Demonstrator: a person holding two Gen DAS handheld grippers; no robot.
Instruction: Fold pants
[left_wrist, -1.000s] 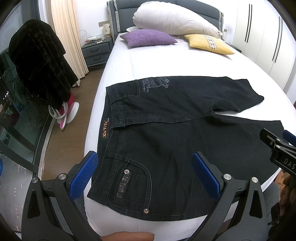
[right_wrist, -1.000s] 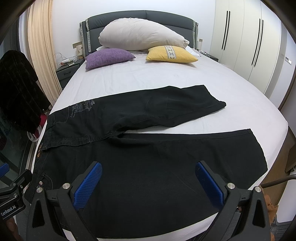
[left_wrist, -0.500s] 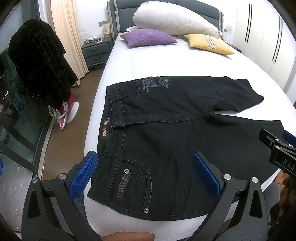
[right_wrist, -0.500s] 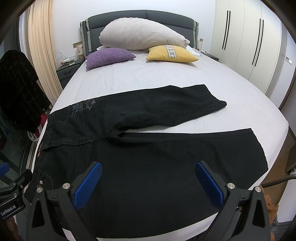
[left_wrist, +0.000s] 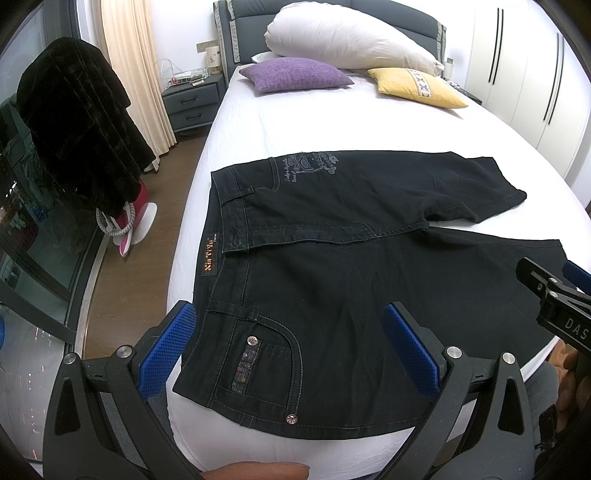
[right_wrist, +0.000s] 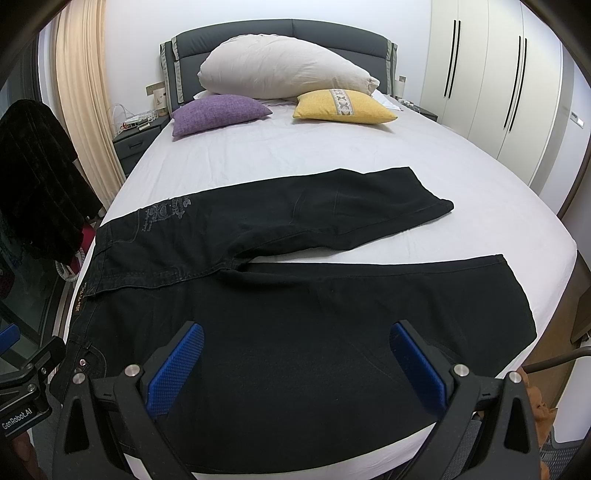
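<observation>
Black jeans (left_wrist: 332, 266) (right_wrist: 295, 295) lie flat on the white bed (left_wrist: 332, 122) (right_wrist: 332, 147), waistband to the left, both legs spread apart toward the right. My left gripper (left_wrist: 291, 343) hovers open above the near back pocket at the waist end, holding nothing. Over the near leg, close to the bed's front edge, my right gripper (right_wrist: 297, 362) is open and holds nothing. Each gripper shows at the edge of the other's view.
A purple cushion (right_wrist: 218, 112), a yellow cushion (right_wrist: 343, 107) and a big white pillow (right_wrist: 284, 68) sit by the headboard. A dark garment (left_wrist: 77, 125) hangs left of the bed over the wooden floor. White wardrobes (right_wrist: 498, 85) line the right wall.
</observation>
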